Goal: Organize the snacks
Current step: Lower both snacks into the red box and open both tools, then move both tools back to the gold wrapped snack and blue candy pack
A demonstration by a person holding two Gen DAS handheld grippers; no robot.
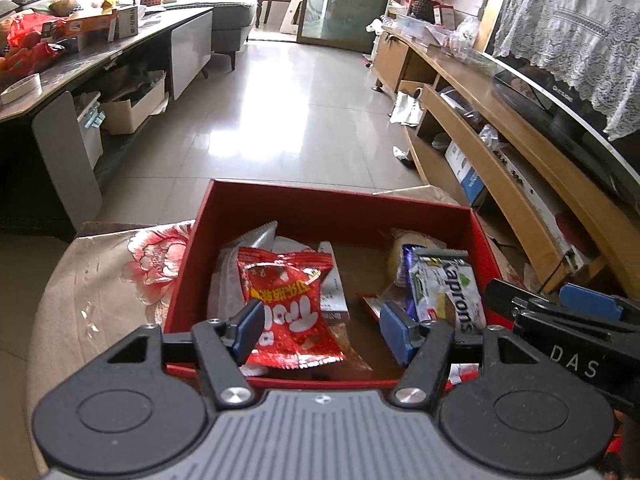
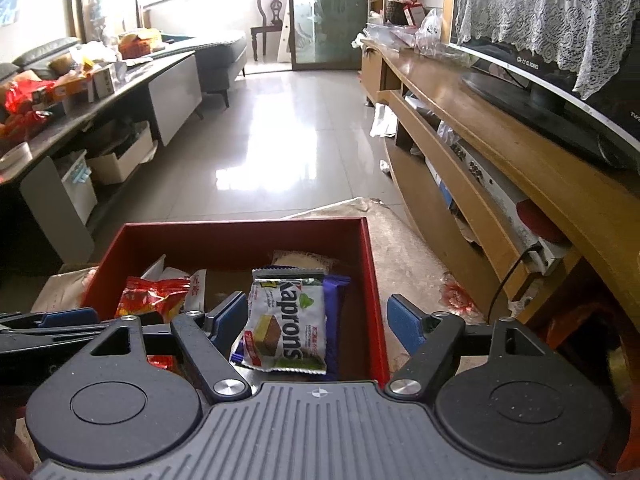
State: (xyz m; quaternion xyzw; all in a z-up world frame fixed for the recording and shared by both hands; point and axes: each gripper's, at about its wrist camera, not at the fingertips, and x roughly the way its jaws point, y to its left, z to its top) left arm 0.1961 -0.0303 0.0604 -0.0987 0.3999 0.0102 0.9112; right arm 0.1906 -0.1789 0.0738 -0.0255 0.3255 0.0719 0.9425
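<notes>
The red snack packet (image 1: 290,312) lies at the left of the red box (image 1: 280,204), under and between the spread pads of the left tool (image 1: 322,330), untouched. The Kaprons wafer packet (image 2: 286,326) lies at the box's right over a purple wrapper (image 2: 336,312); the right tool (image 2: 316,326) hangs above it, spread, holding nothing, its right pad outside the box wall.

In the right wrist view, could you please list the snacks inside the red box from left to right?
Red crinkled packet → white wrapper with red characters → Kaprons wafer packet → purple wrapper, all in the red box.
</notes>
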